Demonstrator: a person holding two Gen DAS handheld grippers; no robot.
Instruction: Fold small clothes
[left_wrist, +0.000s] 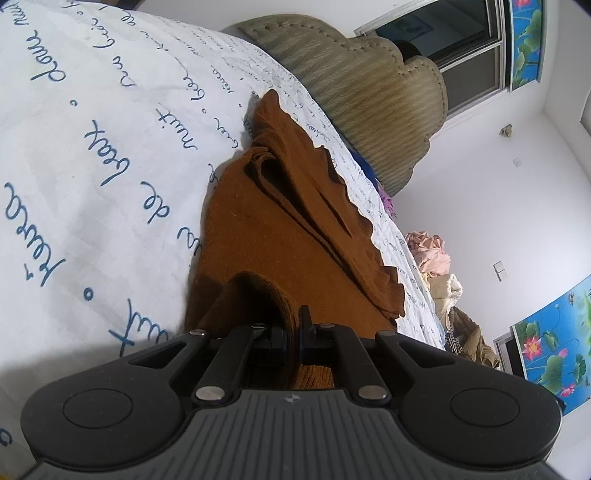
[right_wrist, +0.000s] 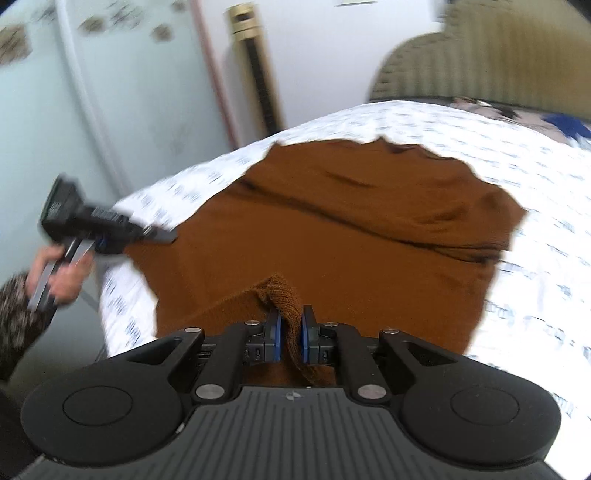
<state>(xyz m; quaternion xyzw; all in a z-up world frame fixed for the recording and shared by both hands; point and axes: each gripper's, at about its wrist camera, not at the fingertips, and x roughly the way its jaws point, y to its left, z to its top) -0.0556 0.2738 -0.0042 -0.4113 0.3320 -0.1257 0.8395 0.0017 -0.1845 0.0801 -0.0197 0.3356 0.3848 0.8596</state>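
A brown knitted garment (left_wrist: 280, 221) with a scalloped edge lies on the bed's white sheet (left_wrist: 92, 147) printed with blue script. My left gripper (left_wrist: 291, 325) is shut on a fold of its edge. In the right wrist view the same brown garment (right_wrist: 332, 229) spreads across the sheet (right_wrist: 535, 229). My right gripper (right_wrist: 290, 321) is shut on a bunched ribbed edge of it, between the blue pads (right_wrist: 275, 334). The left gripper (right_wrist: 107, 229) also shows there at the garment's left corner, held by a hand.
A beige padded headboard (left_wrist: 362, 92) stands at the bed's far end. A pile of pink and beige clothes (left_wrist: 436, 266) lies beside the bed. A pale wardrobe (right_wrist: 92, 92) stands behind the left gripper. A window (left_wrist: 461, 55) is in the wall.
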